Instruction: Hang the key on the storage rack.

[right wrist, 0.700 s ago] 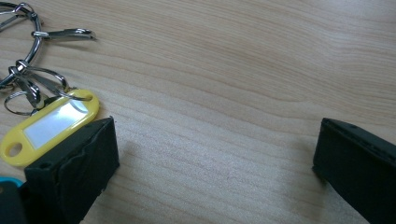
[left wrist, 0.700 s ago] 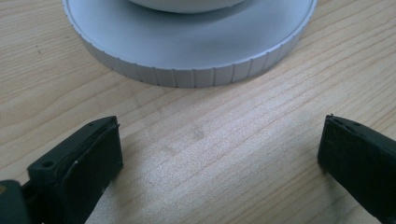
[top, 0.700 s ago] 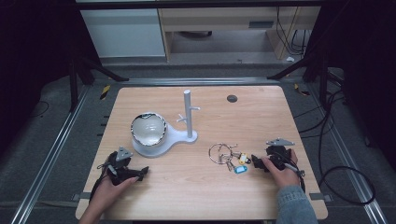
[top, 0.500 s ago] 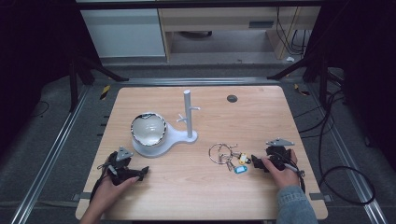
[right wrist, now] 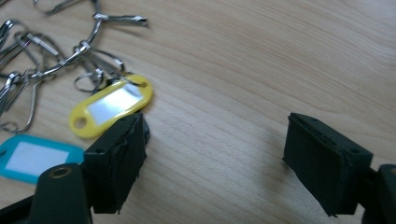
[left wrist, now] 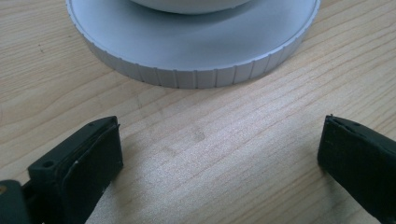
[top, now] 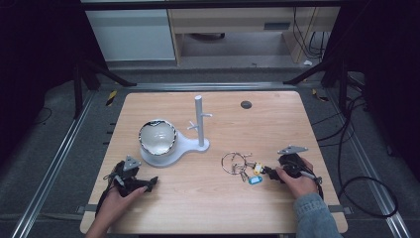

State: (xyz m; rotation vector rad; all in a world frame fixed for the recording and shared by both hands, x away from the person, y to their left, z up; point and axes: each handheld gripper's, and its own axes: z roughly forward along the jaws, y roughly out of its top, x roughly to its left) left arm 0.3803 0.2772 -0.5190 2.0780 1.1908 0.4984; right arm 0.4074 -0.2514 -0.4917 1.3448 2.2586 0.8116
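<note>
A: High view. Where is the key bunch [top: 241, 166]?

B: On the wooden table [top: 277, 124], just beside the right gripper [top: 270, 172], at its nine o'clock. The left gripper [top: 151, 183] rests well apart, near the white stand [top: 171, 144] at its one o'clock. The right hand is the nearer one.

A: Left gripper view?

B: Jaws spread, nothing between them. The stand's ribbed base [left wrist: 196, 46] sits at twelve o'clock on bare wood.

A: Right gripper view?

B: Jaws spread wide over bare table. The yellow tag [right wrist: 112, 105] lies just outside the left pad, at ten o'clock, its long axis running toward two o'clock. The blue tag [right wrist: 32, 158] sits at nine o'clock. My judgement: the gripper must shift toward ten o'clock to straddle a tag.

A: Surroundings?

B: Dark room, metal frame rails, a cabinet beyond the table.
</note>
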